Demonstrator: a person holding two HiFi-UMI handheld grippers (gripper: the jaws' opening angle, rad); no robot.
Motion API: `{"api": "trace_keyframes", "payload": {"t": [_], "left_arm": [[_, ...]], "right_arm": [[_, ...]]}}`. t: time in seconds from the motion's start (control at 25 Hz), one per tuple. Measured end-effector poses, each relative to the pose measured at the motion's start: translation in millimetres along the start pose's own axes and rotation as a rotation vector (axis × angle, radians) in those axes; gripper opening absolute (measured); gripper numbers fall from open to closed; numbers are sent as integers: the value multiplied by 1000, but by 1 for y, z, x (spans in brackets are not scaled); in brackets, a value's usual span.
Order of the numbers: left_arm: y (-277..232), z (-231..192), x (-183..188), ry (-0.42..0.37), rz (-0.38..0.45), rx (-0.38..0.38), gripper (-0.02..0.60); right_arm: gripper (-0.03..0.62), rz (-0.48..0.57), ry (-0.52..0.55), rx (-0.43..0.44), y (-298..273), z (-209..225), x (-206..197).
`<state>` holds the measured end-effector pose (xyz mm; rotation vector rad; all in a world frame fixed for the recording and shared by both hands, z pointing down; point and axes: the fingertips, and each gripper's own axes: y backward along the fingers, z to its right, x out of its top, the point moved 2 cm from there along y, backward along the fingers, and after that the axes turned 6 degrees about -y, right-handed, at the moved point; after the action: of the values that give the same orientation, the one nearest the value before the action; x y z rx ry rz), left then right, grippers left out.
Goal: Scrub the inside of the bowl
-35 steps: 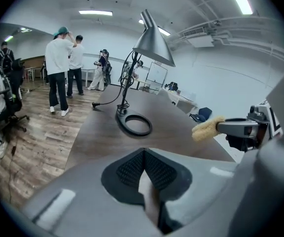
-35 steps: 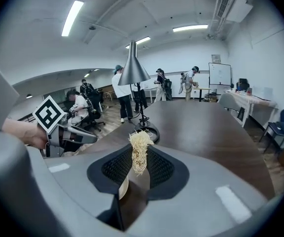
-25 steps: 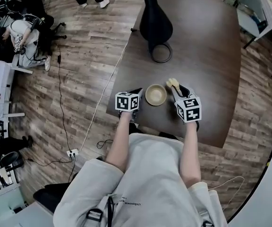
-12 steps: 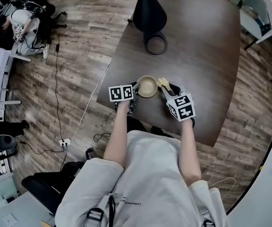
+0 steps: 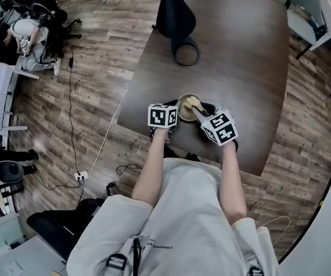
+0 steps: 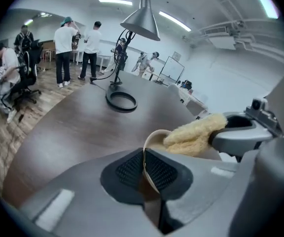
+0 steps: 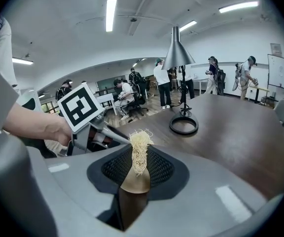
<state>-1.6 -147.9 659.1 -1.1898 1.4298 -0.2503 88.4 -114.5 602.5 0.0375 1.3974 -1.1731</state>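
Moved together since earlier, left gripper (image 5: 174, 118) clamps the bowl (image 5: 184, 114) rim, right gripper (image 5: 199, 112) clenches the scrubber (image 5: 192, 103) inside; scrubbing seemingly just begun.

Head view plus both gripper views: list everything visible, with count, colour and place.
table: 1, dark brown, centre
bowl: 1, tan, near table edge
scrubber: 1, pale yellow, over the bowl
lamp: 1, grey shade, black ring base, far side of table
floor: wood planks, around table
people: several, standing and seated, far left
left tool: 1, grey, shut on bowl rim
right tool: 1, grey, shut on scrubber
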Motion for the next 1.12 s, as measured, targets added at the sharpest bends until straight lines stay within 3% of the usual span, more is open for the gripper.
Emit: {"api": "trace_keyframes", "payload": {"t": [0.28, 0.72, 1.12], "left_arm": [[12, 32, 14, -116, 19, -60, 15], [15, 41, 23, -118, 44, -69, 15], [23, 29, 34, -115, 102, -5, 15]], "right_arm": [[109, -15, 5, -37, -2, 2, -2], [110, -31, 16, -157, 4, 25, -5], [110, -44, 25, -191, 7, 30, -6]]}}
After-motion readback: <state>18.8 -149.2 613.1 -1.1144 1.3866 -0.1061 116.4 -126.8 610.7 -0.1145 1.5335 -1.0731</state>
